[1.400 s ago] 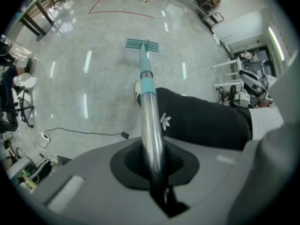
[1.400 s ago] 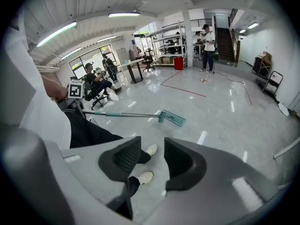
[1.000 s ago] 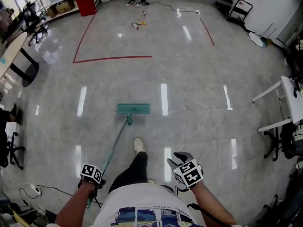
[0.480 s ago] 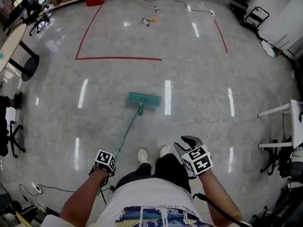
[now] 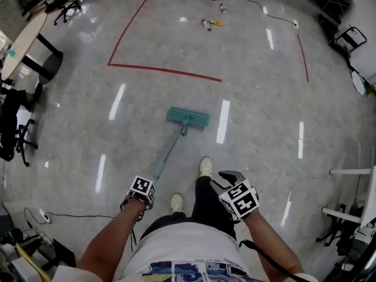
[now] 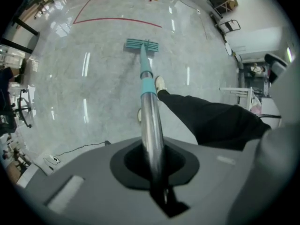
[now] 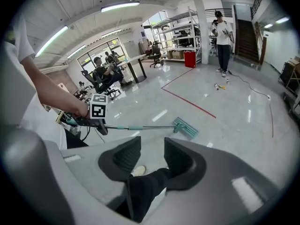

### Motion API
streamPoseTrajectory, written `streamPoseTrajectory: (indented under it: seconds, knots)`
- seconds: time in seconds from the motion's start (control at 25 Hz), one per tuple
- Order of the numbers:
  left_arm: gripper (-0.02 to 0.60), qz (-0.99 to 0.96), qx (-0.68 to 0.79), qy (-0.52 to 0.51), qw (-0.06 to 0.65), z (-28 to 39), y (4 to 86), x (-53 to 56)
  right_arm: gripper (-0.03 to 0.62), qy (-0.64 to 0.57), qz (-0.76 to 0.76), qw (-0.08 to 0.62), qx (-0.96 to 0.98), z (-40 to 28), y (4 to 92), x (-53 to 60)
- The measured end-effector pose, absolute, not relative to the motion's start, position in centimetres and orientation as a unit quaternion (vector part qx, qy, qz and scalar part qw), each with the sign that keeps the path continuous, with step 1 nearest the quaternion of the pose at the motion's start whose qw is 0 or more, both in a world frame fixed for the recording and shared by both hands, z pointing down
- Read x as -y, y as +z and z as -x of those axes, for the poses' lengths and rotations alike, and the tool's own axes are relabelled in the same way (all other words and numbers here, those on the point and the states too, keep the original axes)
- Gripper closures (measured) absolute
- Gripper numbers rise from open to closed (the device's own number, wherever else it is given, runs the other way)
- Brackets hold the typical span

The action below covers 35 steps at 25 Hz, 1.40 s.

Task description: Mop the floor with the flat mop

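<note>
The person wears a white T-shirt (image 5: 176, 250) with blue print, black trousers (image 5: 204, 203) and pale shoes (image 5: 205, 167). The left gripper (image 6: 153, 163) and right gripper (image 7: 152, 154) have grey shells, dark pads (image 7: 182, 157) and black-and-white square-marker cubes (image 5: 238, 197). A black cable (image 5: 261, 258) crosses the right forearm.

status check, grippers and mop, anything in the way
Left gripper shut on mop pole, right gripper open, empty. Mop head flat on floor, short of red tape line. Nothing between them; small litter beyond the tape.

Flat mop (image 5: 188, 117) on the floor (image 5: 258, 116) before the shoes (image 5: 205, 167), tape line (image 5: 164, 70) behind it
</note>
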State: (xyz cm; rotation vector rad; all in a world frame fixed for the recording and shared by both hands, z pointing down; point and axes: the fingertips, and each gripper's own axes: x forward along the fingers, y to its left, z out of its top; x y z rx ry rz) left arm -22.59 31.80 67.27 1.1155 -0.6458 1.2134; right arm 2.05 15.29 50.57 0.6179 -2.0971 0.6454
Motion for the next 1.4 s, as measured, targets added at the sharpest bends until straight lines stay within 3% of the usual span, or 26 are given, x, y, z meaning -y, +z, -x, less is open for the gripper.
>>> streamPoseTrajectory:
  seconds: [1.4]
  knots:
    - [0.54, -0.449, 0.301, 0.538, 0.647, 17.9, 69.1, -8.9, 0.434, 0.362, -0.205, 0.421, 0.806, -10.5, 56.1, -5.8]
